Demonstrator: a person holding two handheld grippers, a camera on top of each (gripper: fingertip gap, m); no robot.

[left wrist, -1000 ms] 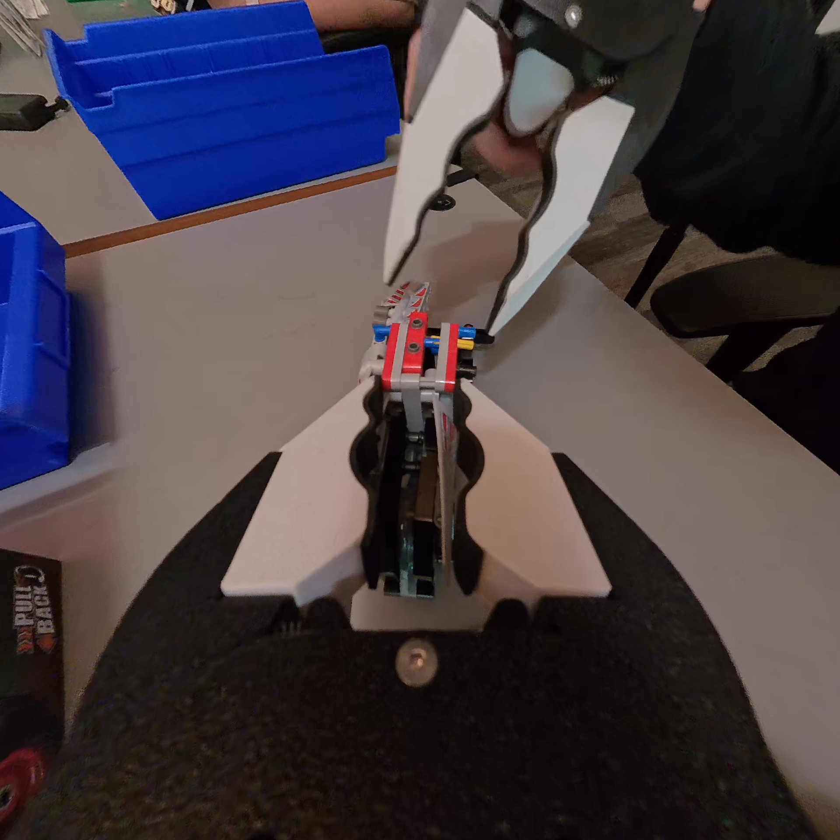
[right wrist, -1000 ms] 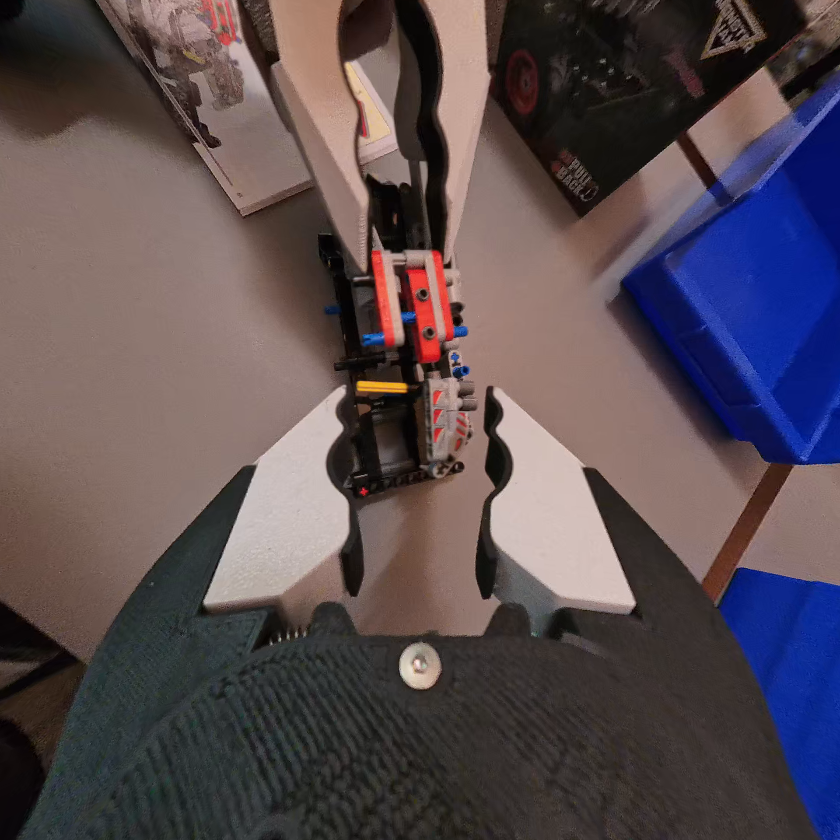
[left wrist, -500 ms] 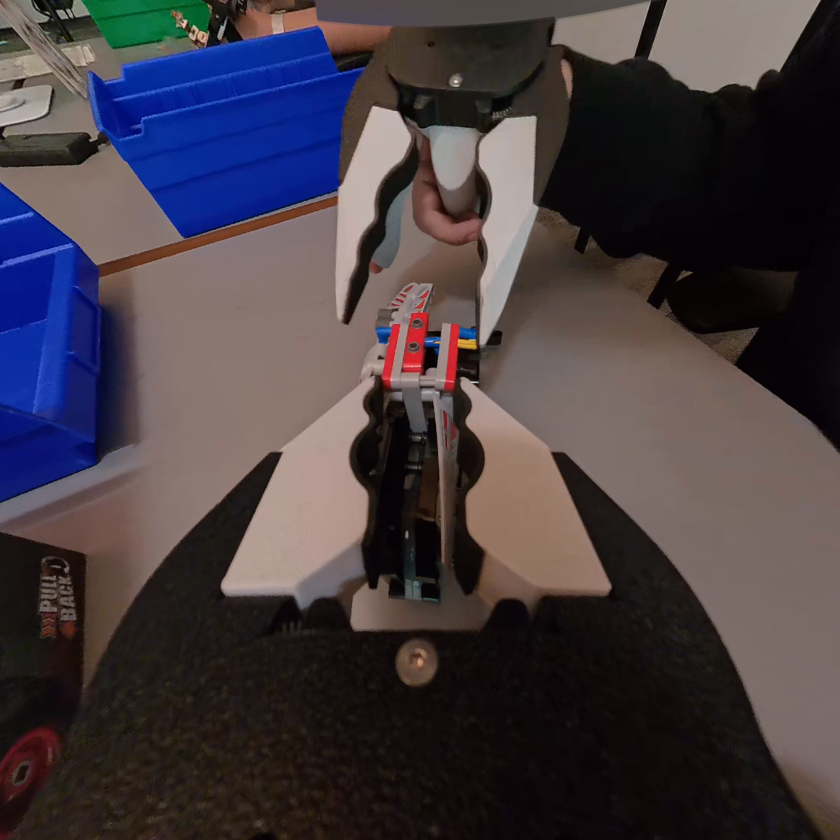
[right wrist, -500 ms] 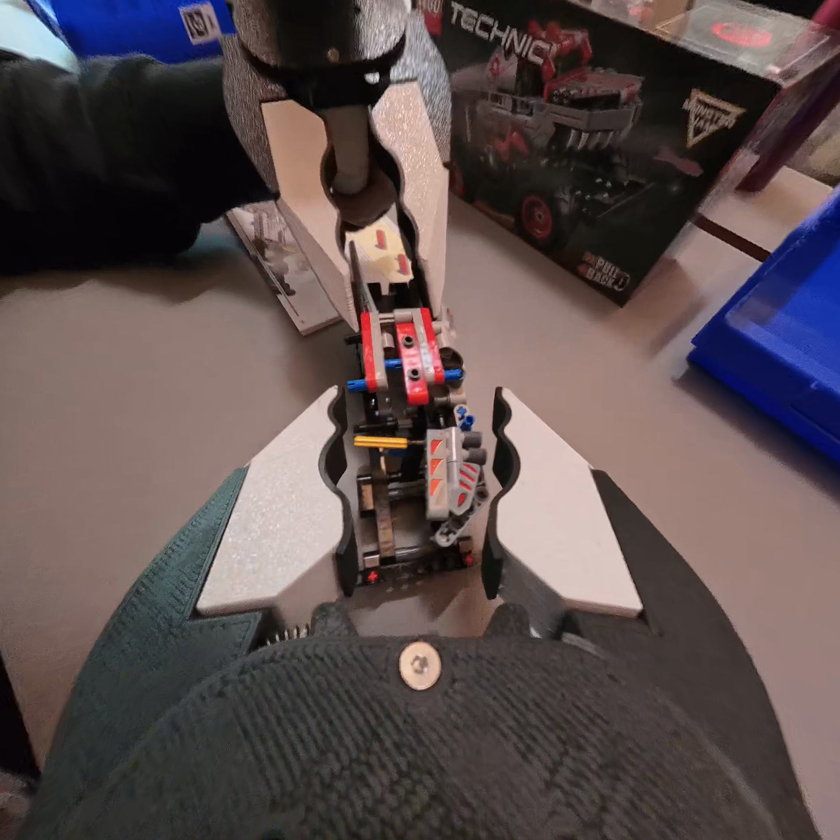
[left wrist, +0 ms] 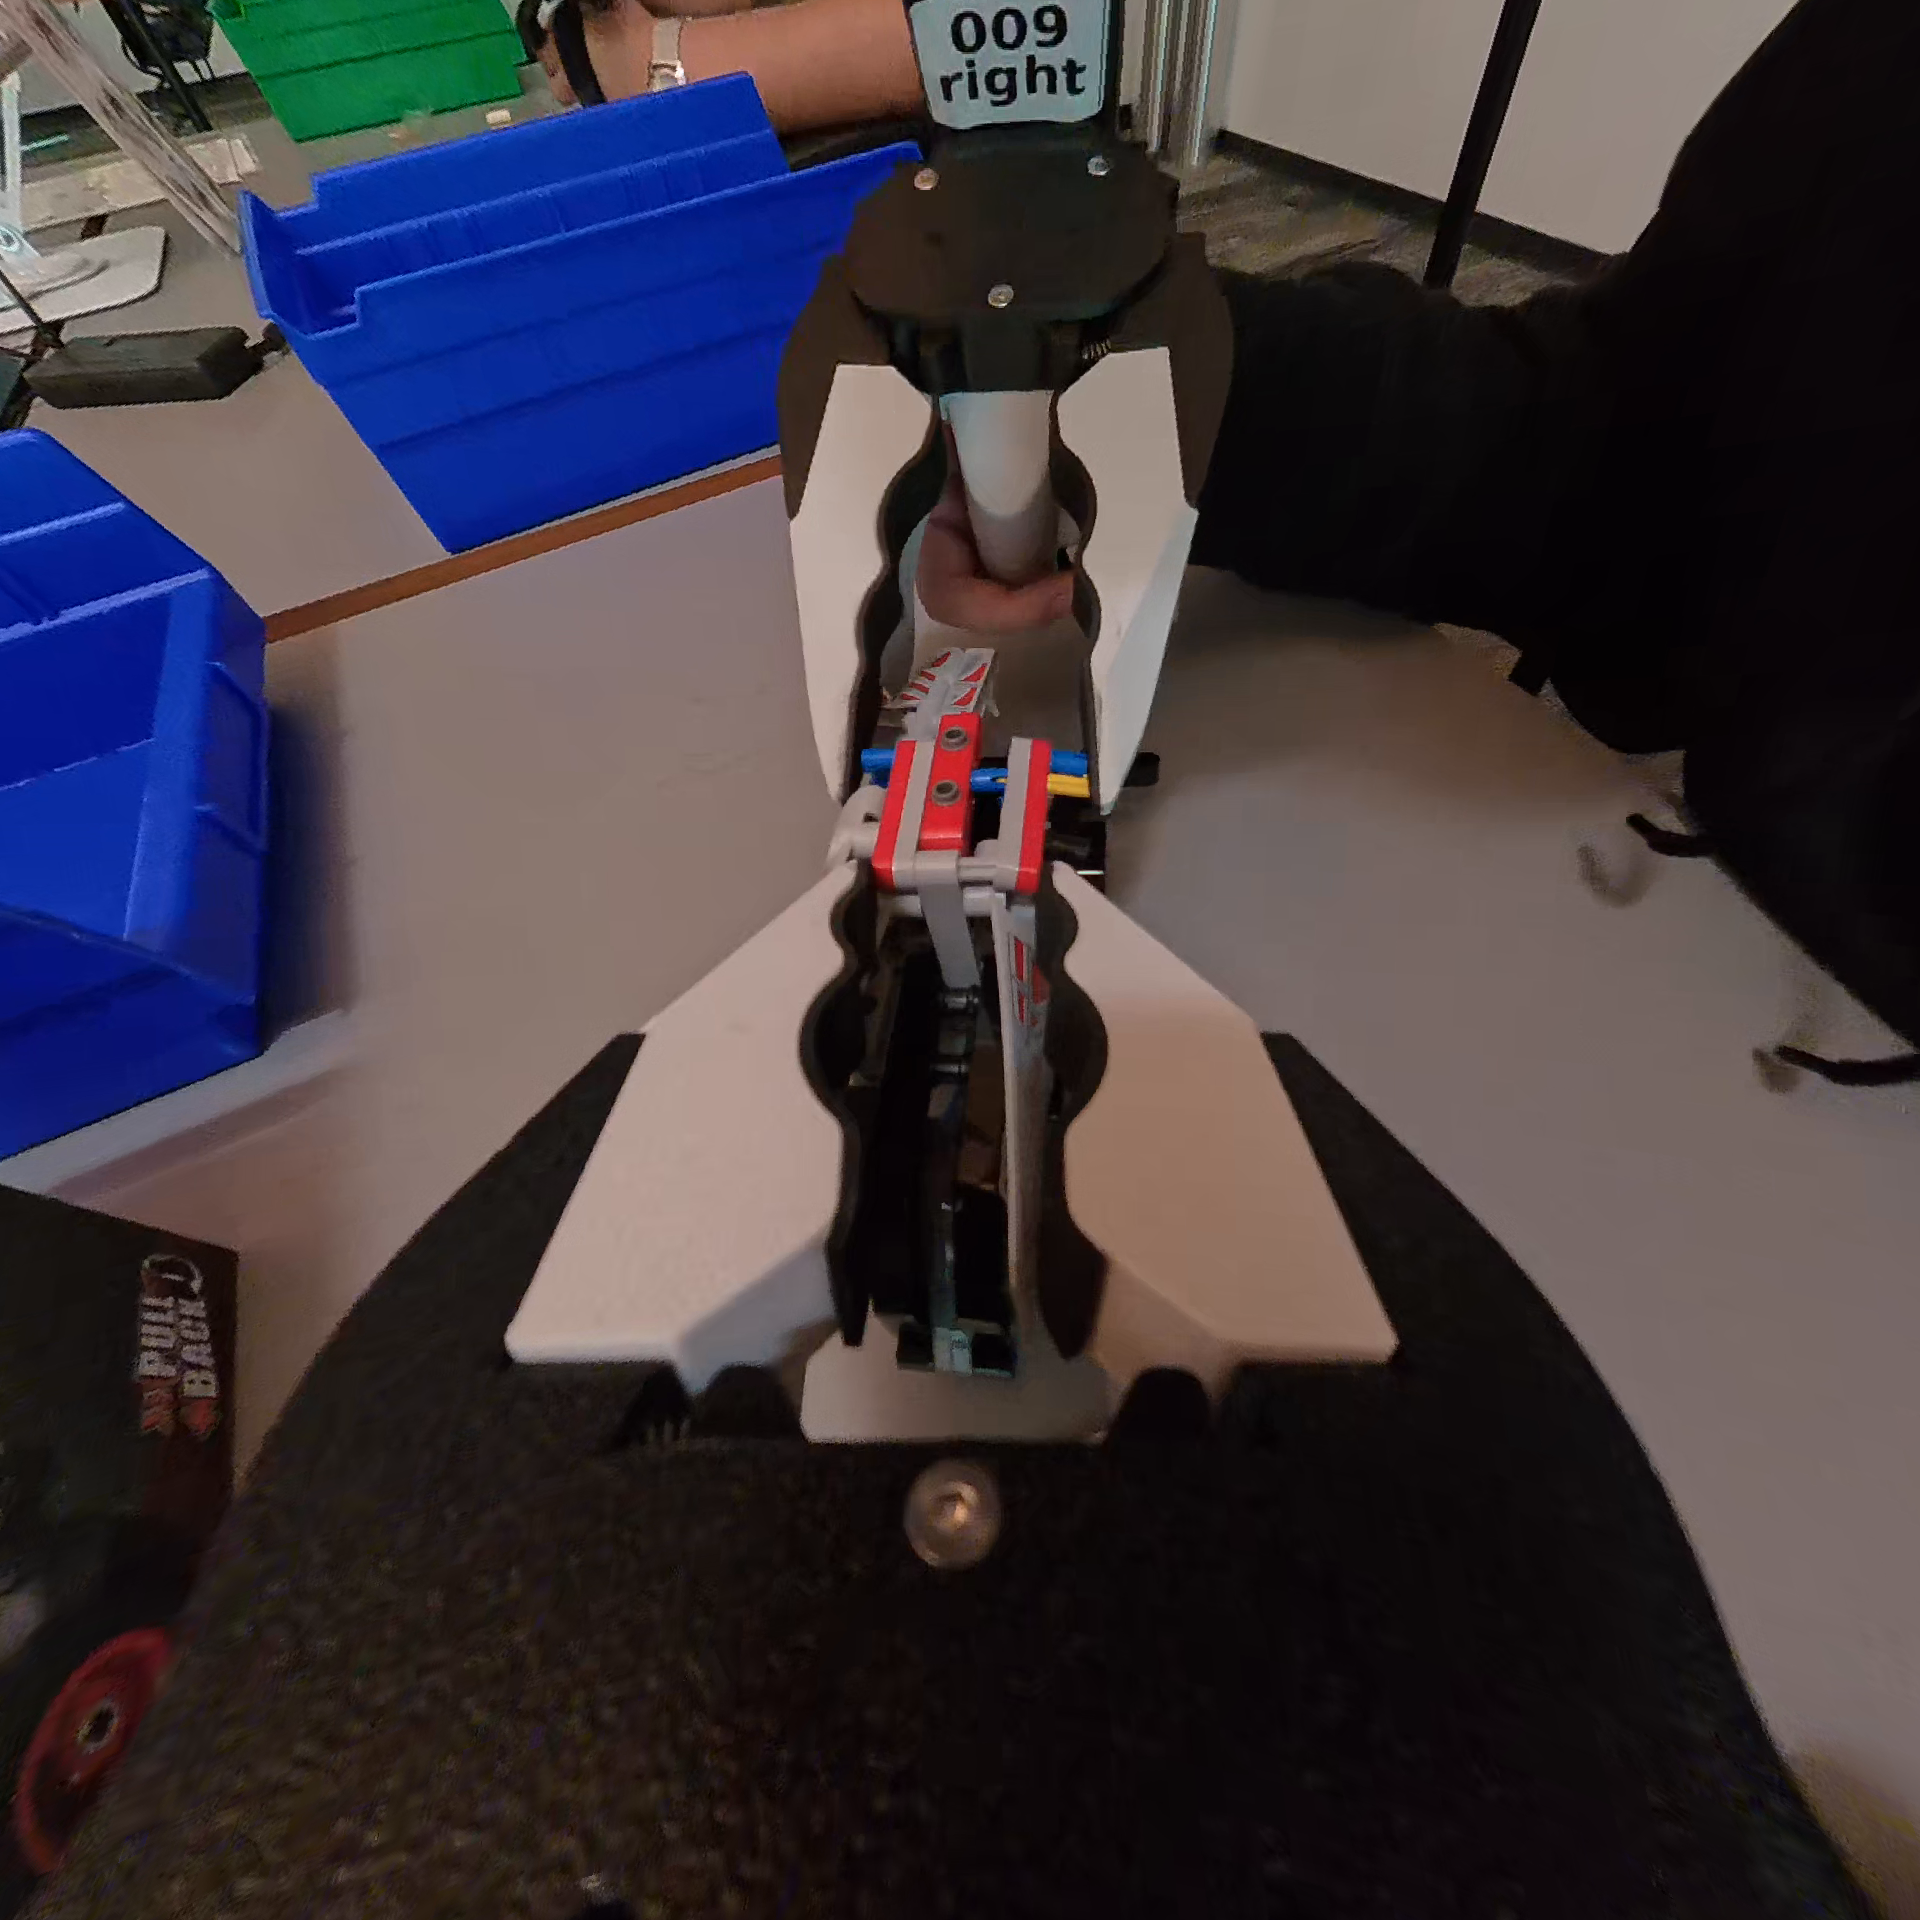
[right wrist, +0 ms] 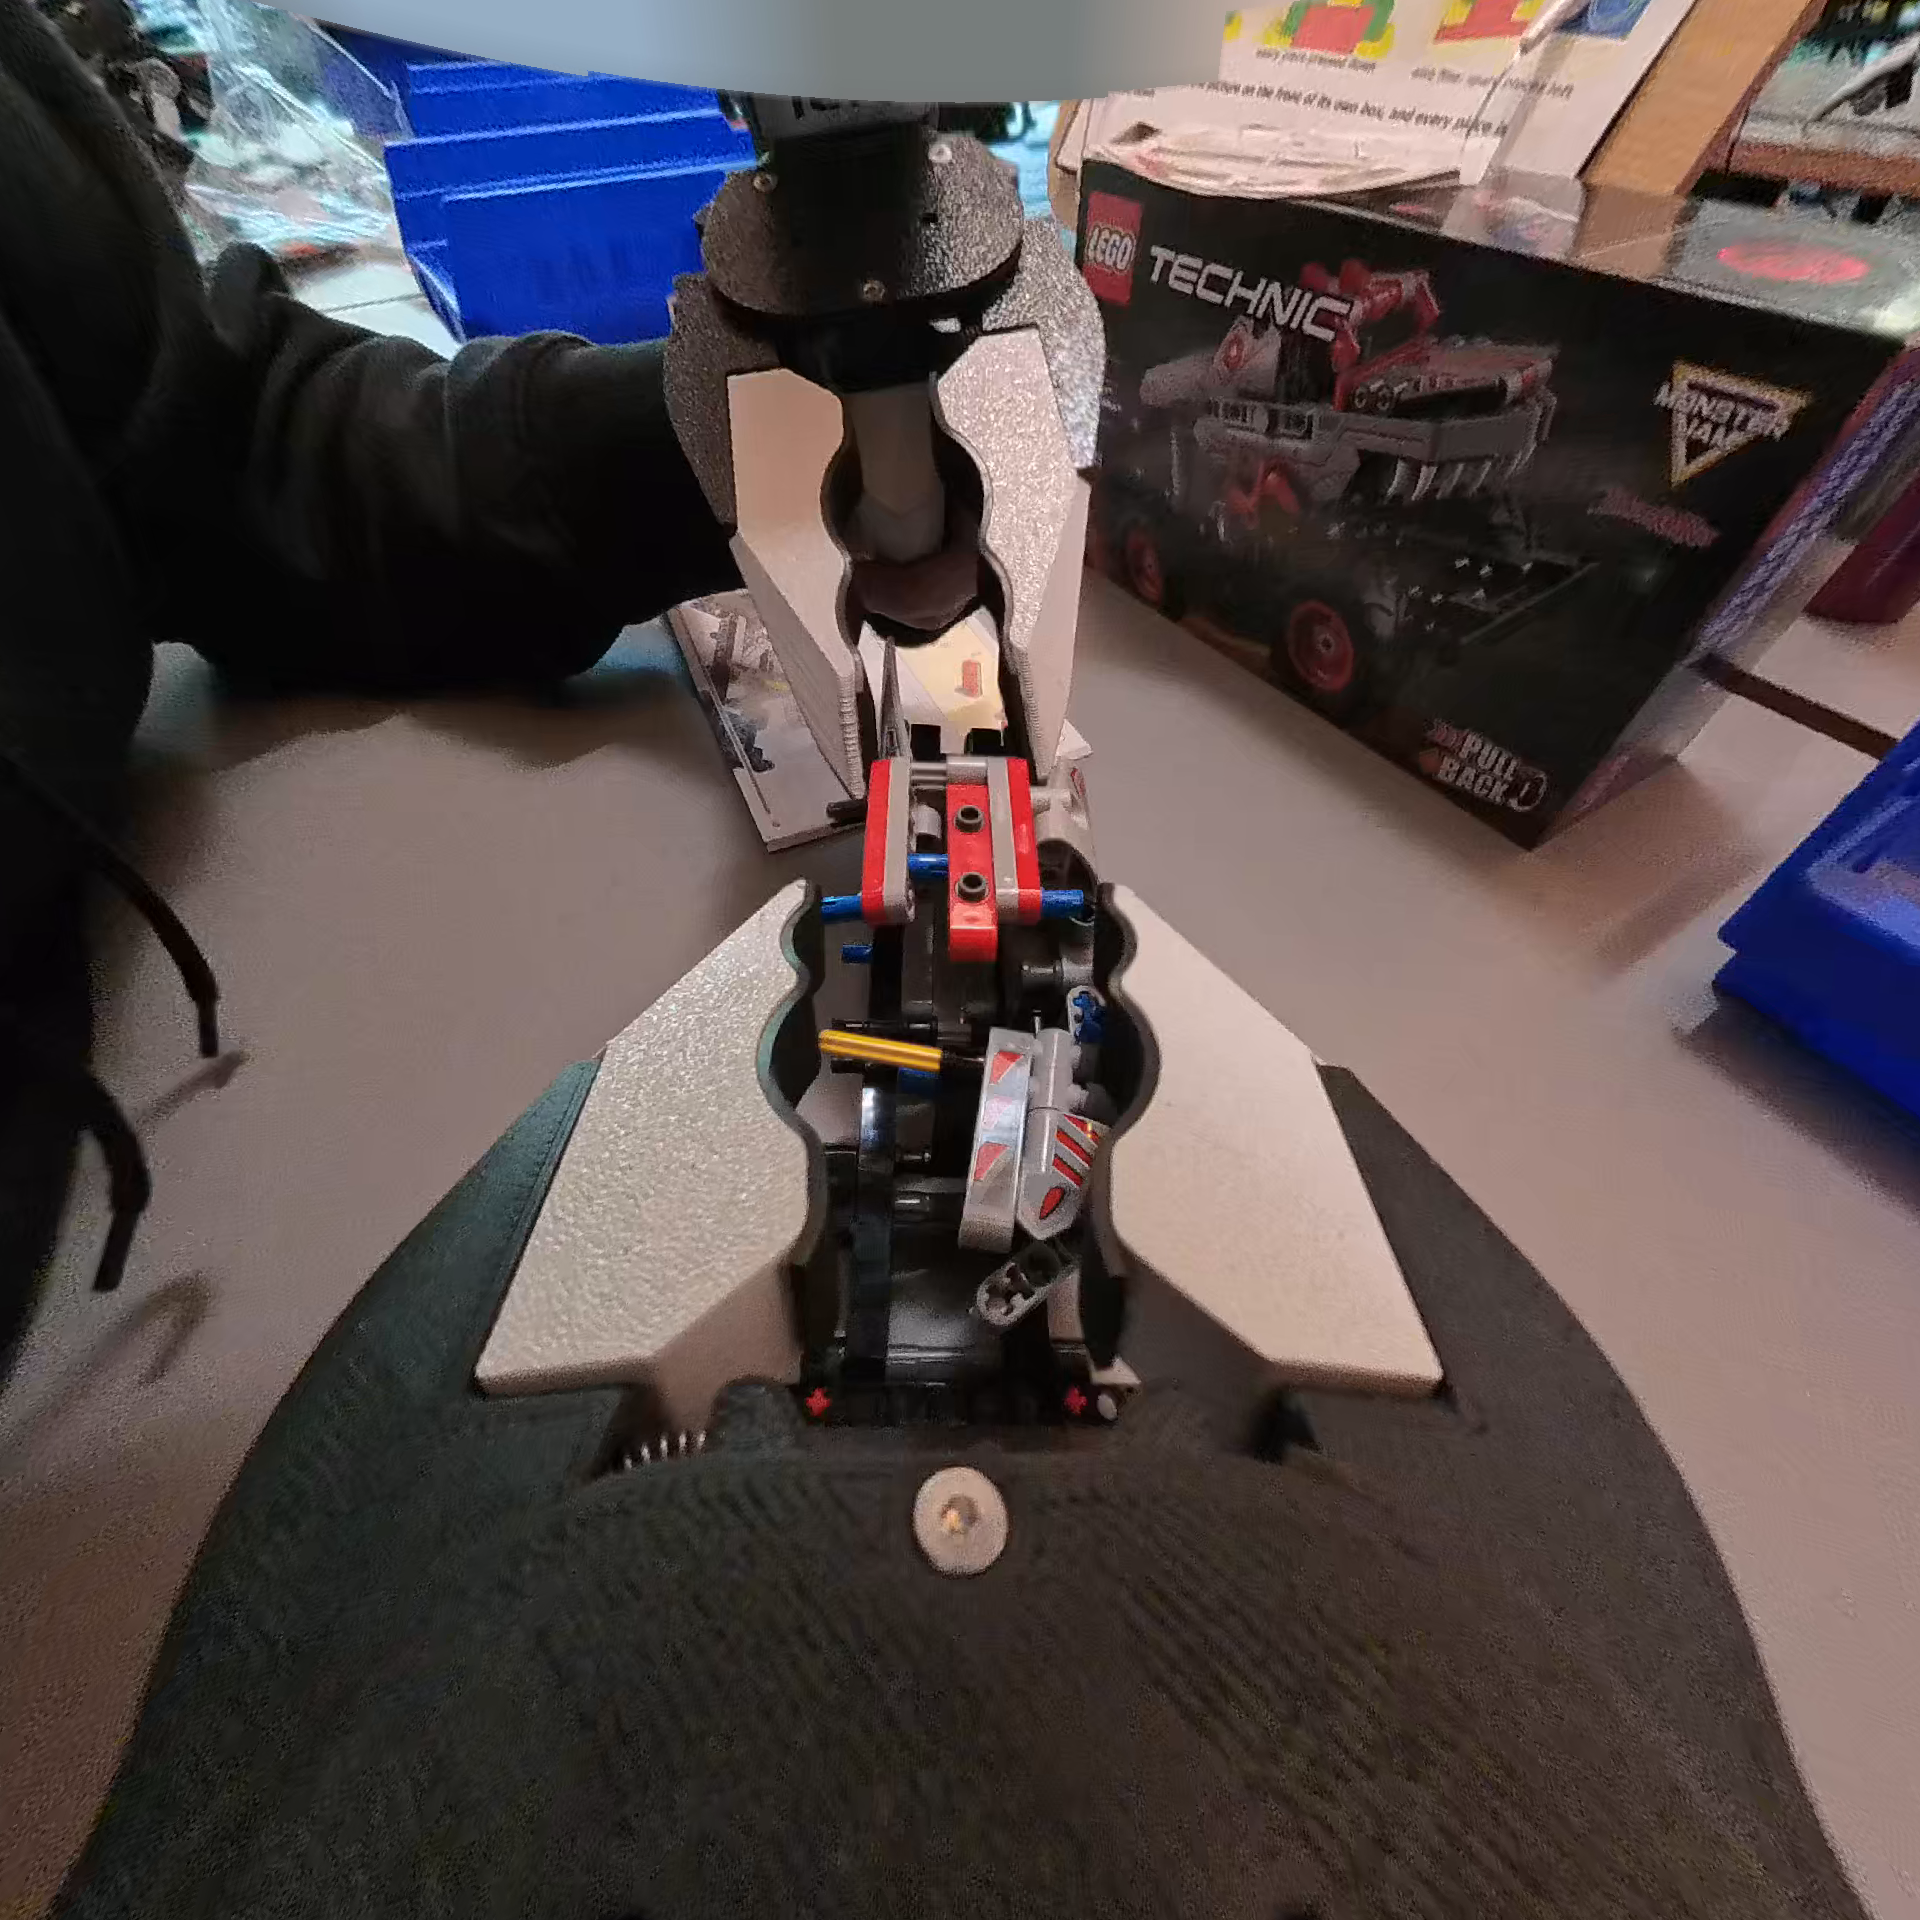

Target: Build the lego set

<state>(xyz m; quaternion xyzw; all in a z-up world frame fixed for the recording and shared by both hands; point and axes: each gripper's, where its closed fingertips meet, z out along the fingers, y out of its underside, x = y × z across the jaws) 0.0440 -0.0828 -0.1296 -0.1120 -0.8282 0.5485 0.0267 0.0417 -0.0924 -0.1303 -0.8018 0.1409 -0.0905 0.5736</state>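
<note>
A partly built lego model (left wrist: 940,821) of black frames, red and grey beams, blue pins and a yellow axle is held just above the grey table (left wrist: 540,831). My left gripper (left wrist: 951,883) is shut on its near end, fingers pressed to both sides. My right gripper (left wrist: 971,795) faces it from the far side, fingers around the other end. In the right wrist view my right gripper (right wrist: 954,899) is closed around the model (right wrist: 971,883), which fills the gap between its fingers. The left gripper (right wrist: 956,764) grips the far end.
Blue bins (left wrist: 540,312) stand at the back and at the left (left wrist: 104,779); one more sits at the right (right wrist: 1849,935). The dark set box (right wrist: 1455,520) stands behind the model. An instruction booklet (right wrist: 748,686) lies under the left gripper. Black sleeves (left wrist: 1558,520) cross the table. My two grippers' fingertips are within a few centimetres of each other.
My right gripper has swung level and moved in over the model, and its fingers have closed in on the model's sides. My left gripper keeps its hold.
</note>
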